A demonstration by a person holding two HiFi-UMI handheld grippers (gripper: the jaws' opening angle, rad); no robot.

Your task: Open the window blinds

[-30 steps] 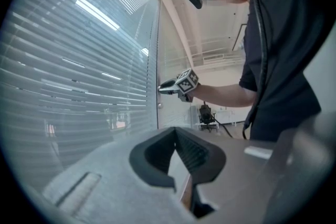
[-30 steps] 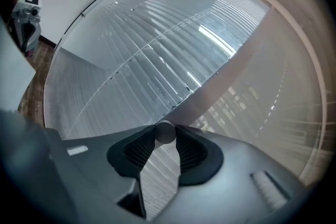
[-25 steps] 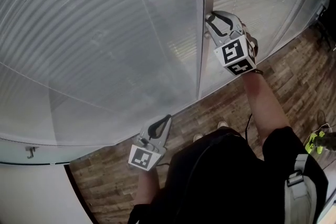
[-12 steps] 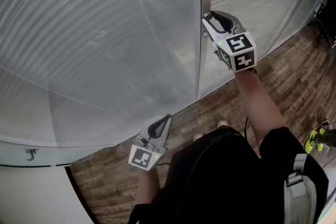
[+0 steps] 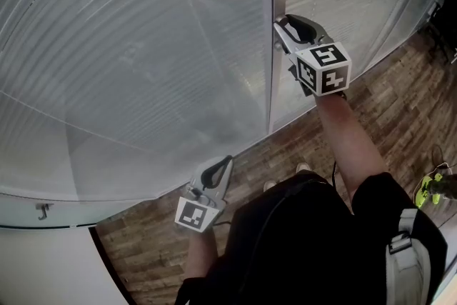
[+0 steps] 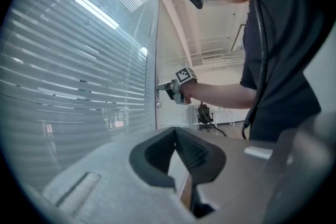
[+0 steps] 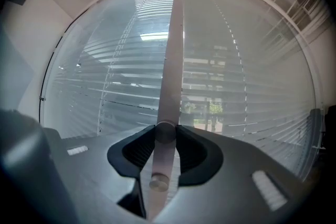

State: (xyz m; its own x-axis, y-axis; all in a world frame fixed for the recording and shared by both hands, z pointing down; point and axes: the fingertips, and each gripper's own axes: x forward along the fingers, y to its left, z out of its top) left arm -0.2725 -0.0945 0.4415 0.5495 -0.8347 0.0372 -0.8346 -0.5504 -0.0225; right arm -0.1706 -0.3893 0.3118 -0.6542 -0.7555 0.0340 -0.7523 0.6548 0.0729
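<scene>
Metal knob [image 7: 164, 132] is clamped in my right gripper [image 5: 281, 30] so that rolling it should tilt the blinds [image 5: 107, 46]; my left gripper [image 6: 181, 168] hangs closed, empty, unneeded.

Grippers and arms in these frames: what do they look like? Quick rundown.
The left gripper and right gripper are both grey, with black ribbed pads lining curved jaws. Each carries a cube with black-and-white square markers. The person wears a black short-sleeved top; the forearms are bare.

Wood-plank floor [image 5: 400, 103], white wall [image 5: 43, 261], office chair [image 6: 203, 113].
</scene>
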